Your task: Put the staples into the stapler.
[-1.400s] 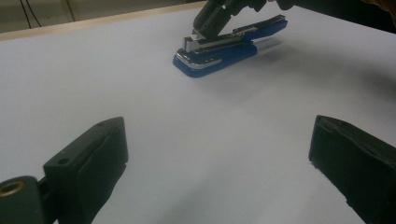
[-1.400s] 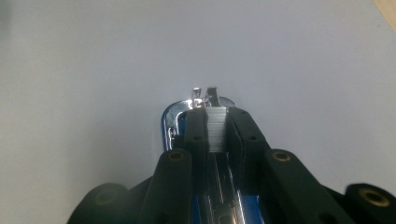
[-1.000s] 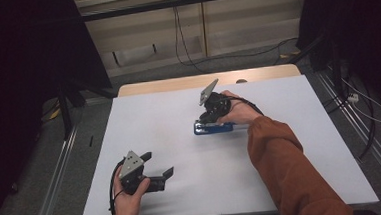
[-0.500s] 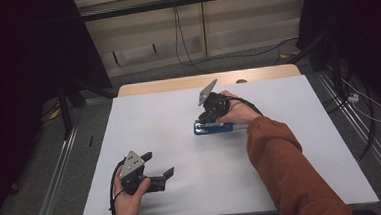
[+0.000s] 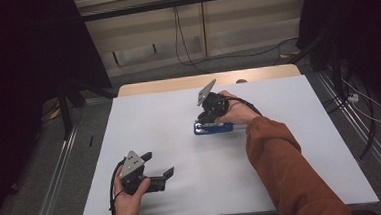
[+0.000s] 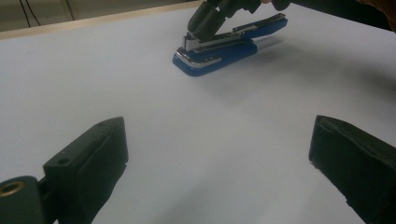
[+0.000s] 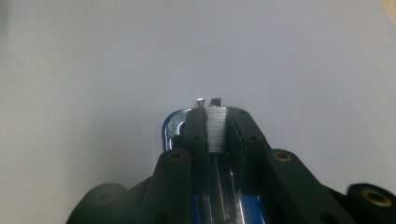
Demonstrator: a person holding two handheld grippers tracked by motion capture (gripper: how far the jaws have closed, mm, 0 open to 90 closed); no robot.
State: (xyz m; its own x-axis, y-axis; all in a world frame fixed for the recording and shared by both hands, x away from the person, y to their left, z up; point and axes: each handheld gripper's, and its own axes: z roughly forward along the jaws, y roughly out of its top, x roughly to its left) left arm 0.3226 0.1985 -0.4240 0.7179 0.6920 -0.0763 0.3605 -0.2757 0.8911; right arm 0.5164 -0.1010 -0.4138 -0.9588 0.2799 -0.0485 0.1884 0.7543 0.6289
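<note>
The right gripper (image 5: 205, 117) is pinching a strip of staples (image 7: 217, 125) between its two black jaws, which are standing nearly closed with only the width of that silvery strip between them. In the right gripper view the jaws are pressing on both sides of the strip right over the stapler's (image 5: 213, 128) open metal channel, with the chrome front end of the stapler showing just beyond the jaw tips. In the left gripper view the same jaws are coming down at a slant onto the front part of the stapler, whose blue top arm is lifting away behind them, tilted up toward the back.

The stapler itself is lying on the white table sheet (image 5: 291, 151), a little right of the middle and toward the far side, with its blue base flat on the sheet.

The left gripper (image 5: 158, 171) is resting low near the front left of the sheet, well apart from the stapler. Its jaws are standing wide open and holding nothing, with only bare sheet between them.

Compared with a second ago, nothing is visibly changing: both hands are staying where they were, the right jaws are keeping the same narrow grip, and the stapler is sitting in the same spot.
</note>
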